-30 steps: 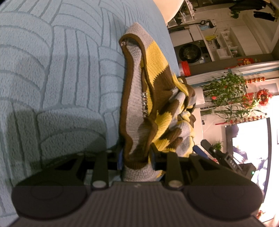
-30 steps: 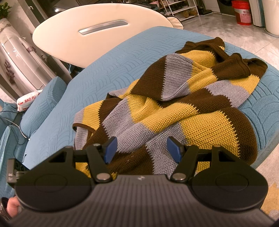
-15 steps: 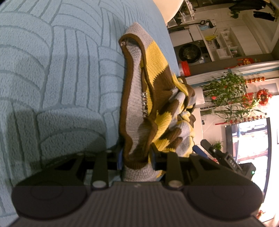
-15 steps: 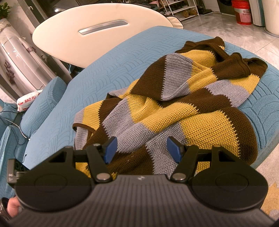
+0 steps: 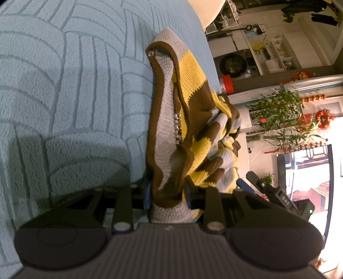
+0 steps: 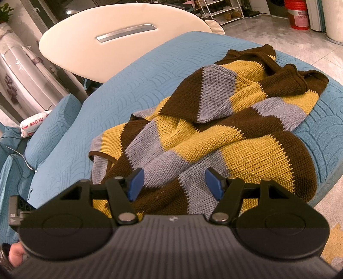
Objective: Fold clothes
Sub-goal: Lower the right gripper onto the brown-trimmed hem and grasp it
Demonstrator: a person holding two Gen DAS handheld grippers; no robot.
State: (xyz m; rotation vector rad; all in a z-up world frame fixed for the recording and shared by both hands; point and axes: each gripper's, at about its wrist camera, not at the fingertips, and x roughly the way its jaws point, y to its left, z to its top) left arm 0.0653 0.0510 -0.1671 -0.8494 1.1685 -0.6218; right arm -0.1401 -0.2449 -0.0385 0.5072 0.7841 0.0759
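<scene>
A knitted sweater [image 6: 214, 133] in brown, yellow and grey stripes lies crumpled on a blue quilted cushion [image 6: 139, 81]. In the left wrist view the same sweater [image 5: 171, 120] runs away from the camera, its brown-trimmed grey edge pinched between the fingers of my left gripper [image 5: 167, 193], which is shut on it. My right gripper [image 6: 174, 184] hovers just above the near part of the sweater, open, its blue pads [image 6: 135, 182] wide apart with nothing between them. The right gripper's finger also shows in the left wrist view [image 5: 263, 184].
A white oval table [image 6: 120, 40] stands behind the cushion. A second blue cushion [image 6: 49, 128] with a white packet [image 6: 34, 126] lies at the left. A tiled floor [image 6: 268, 36] with a red bucket [image 6: 297, 15] is at the far right. A hand [image 6: 16, 255] shows bottom left.
</scene>
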